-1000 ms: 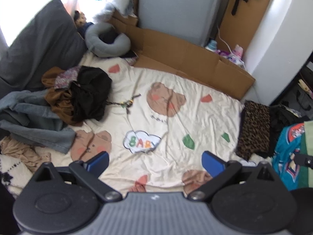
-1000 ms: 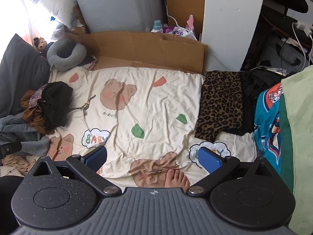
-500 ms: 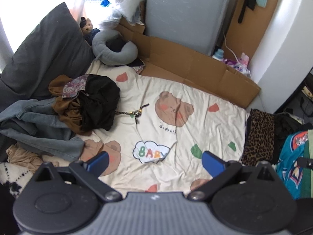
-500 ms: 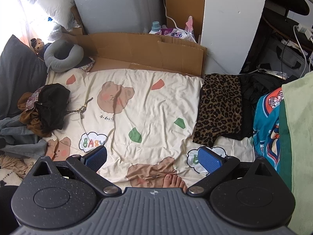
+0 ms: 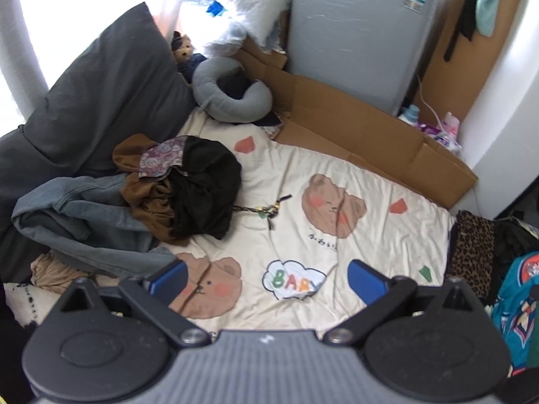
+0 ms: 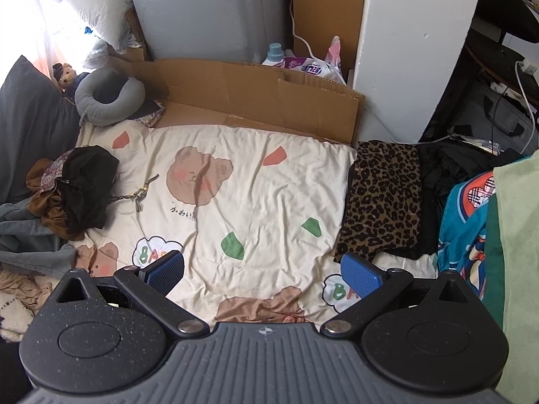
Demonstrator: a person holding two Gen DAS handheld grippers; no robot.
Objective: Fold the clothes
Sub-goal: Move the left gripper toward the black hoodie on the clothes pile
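A heap of unfolded clothes lies at the left of the cream bear-print blanket (image 5: 370,235): a black garment (image 5: 202,188) on brown cloth (image 5: 148,198), beside a grey-blue jacket (image 5: 77,222). A braided cord (image 5: 266,210) trails from the black garment. At the right edge a folded leopard-print piece (image 6: 384,198) rests on black clothes (image 6: 448,168), next to a teal printed garment (image 6: 471,225). My left gripper (image 5: 266,277) hangs open above the blanket's near side, holding nothing. My right gripper (image 6: 262,271) is likewise open and empty, above the blanket's near middle.
A dark grey pillow (image 5: 101,101) and grey neck pillow (image 5: 232,97) sit at the back left. Flattened cardboard (image 6: 252,97) lines the far edge before a grey appliance (image 5: 353,27) and white wall (image 6: 411,50). Green cloth (image 6: 518,269) hangs at the right.
Both grippers have risen and pulled back, so more of the far room shows. The left view has swung toward the clothes heap. The person's toes have nearly slipped under the right gripper's body.
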